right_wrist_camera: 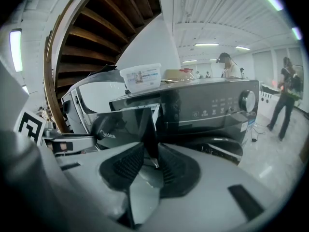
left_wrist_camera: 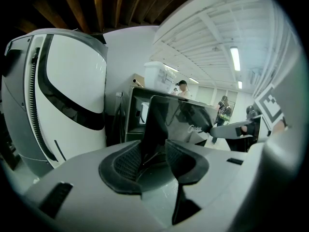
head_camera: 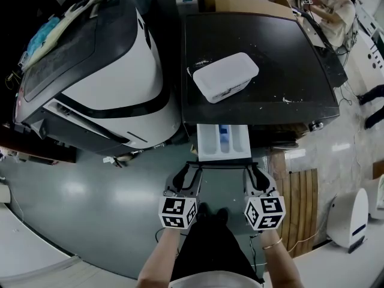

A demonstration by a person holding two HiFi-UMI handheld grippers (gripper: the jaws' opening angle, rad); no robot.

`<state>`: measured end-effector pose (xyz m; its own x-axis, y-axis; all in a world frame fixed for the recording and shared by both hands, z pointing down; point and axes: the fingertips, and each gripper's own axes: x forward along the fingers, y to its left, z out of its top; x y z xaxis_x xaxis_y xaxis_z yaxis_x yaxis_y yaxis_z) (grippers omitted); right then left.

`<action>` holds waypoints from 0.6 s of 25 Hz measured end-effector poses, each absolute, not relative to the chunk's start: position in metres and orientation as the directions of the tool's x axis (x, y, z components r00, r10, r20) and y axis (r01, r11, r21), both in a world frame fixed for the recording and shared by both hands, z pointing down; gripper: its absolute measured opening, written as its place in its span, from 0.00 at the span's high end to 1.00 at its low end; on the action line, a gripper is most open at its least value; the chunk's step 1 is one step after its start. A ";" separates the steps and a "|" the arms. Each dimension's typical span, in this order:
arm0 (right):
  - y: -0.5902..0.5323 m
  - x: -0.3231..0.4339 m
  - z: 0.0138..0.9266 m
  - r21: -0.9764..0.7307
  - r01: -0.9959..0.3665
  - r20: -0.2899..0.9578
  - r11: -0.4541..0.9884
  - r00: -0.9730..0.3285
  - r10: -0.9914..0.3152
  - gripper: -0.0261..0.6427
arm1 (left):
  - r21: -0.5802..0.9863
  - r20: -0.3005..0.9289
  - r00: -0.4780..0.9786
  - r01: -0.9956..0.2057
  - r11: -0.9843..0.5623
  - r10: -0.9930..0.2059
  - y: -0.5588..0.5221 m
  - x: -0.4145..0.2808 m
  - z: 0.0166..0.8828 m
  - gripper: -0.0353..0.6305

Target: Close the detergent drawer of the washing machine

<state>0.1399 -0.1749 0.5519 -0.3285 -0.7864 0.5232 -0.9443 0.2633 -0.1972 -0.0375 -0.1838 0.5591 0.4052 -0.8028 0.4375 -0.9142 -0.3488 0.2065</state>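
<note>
The black washing machine (head_camera: 282, 47) has its white detergent drawer (head_camera: 223, 141) pulled out towards me. The drawer's black front panel (head_camera: 225, 163) spans between my two grippers. My left gripper (head_camera: 191, 173) is at the panel's left end. In the left gripper view the panel (left_wrist_camera: 169, 117) sits between the pads, and the left gripper (left_wrist_camera: 153, 151) is shut on its edge. My right gripper (head_camera: 255, 173) is at the right end. In the right gripper view the panel's corner (right_wrist_camera: 140, 122) is pinched in the right gripper (right_wrist_camera: 150, 154).
A white lidded plastic box (head_camera: 225, 77) lies on the washer's top. A large white and black machine (head_camera: 108, 71) stands close on the left. Wooden slats (head_camera: 300, 203) and a white appliance (head_camera: 348, 218) are on the floor at the right. A person (head_camera: 336, 8) sits beyond the washer.
</note>
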 end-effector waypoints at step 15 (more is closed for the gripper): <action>-0.205 0.138 0.552 -0.199 -0.945 0.524 0.258 -0.325 -0.787 0.84 | 0.202 0.433 0.392 -0.920 -0.336 -0.812 -0.214 -0.039 0.559 0.73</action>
